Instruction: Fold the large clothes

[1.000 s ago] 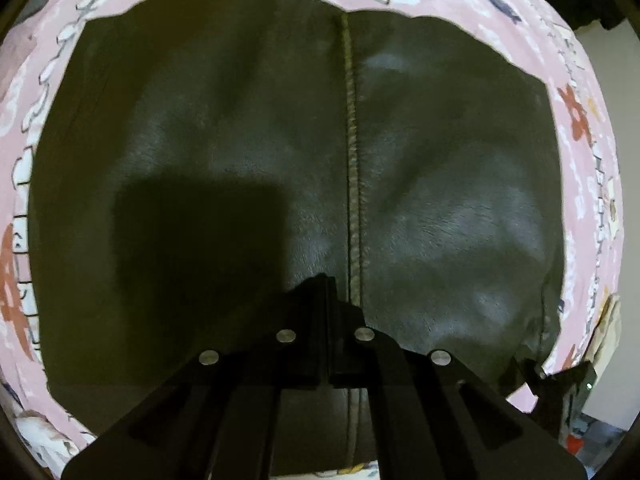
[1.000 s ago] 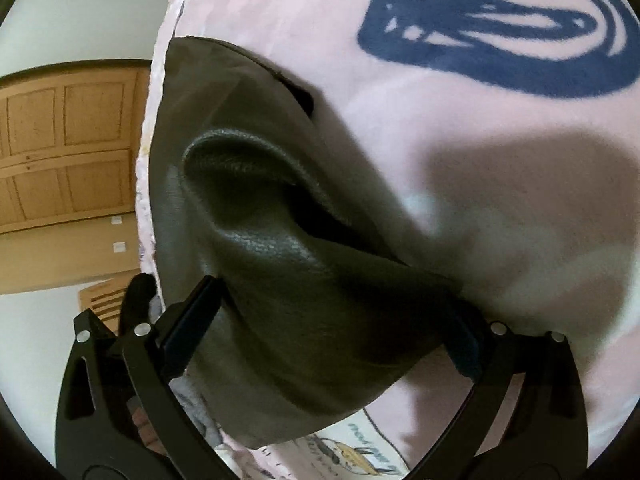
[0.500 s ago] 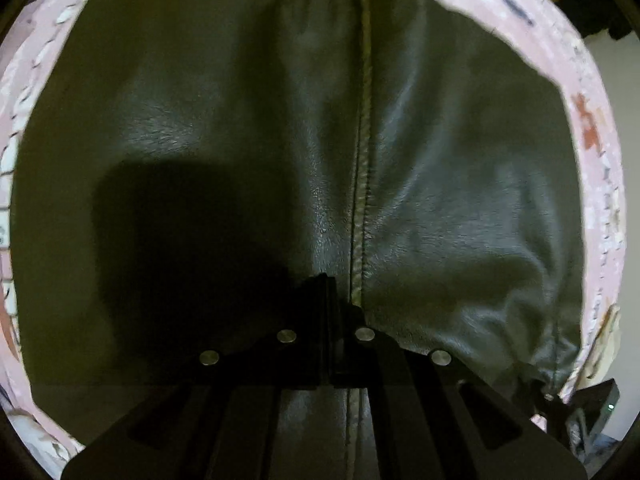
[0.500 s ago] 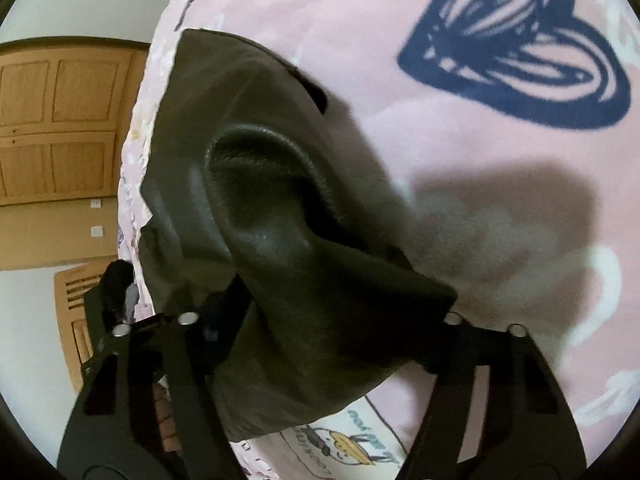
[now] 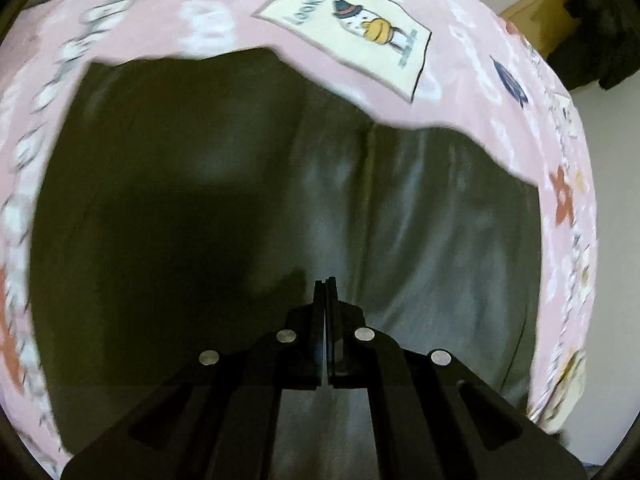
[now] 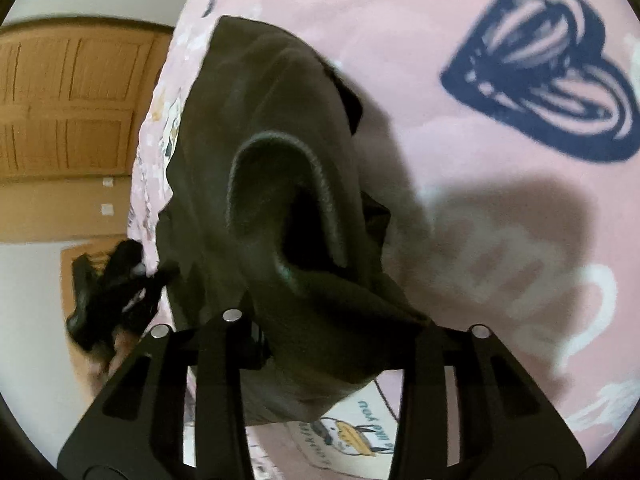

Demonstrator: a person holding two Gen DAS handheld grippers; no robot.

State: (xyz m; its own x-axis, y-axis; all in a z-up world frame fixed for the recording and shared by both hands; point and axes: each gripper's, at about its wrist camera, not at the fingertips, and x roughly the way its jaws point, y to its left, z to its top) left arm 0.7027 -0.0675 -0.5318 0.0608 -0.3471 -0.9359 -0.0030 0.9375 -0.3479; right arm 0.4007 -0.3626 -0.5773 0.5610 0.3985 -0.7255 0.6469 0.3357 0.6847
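1. Your left gripper (image 5: 325,280) is pointing steeply down over the garment (image 5: 224,208), its jaws clenched together with nothing between them.
2. The dark, leather-look garment is spreading flat ahead of that gripper and to both sides of it, lying on the pink sheet (image 5: 168,8). A seam (image 5: 368,184) is running away from the tips, slightly to their right.
3. Beyond the garment's far edge, a cartoon patch (image 5: 360,36) is showing on the sheet.
4. In your right wrist view, a dark gripper-like shape (image 6: 110,292) is showing blurred at the left, beside the sheet's edge.
5. Your right gripper (image 6: 344,332) is closing its jaws around a bunched fold of the garment (image 6: 320,312), which is filling the gap between the fingers.
6. That fold is rising ahead of the tips in a curled loop (image 6: 280,184), with the sheet (image 6: 480,208) lying to its right.
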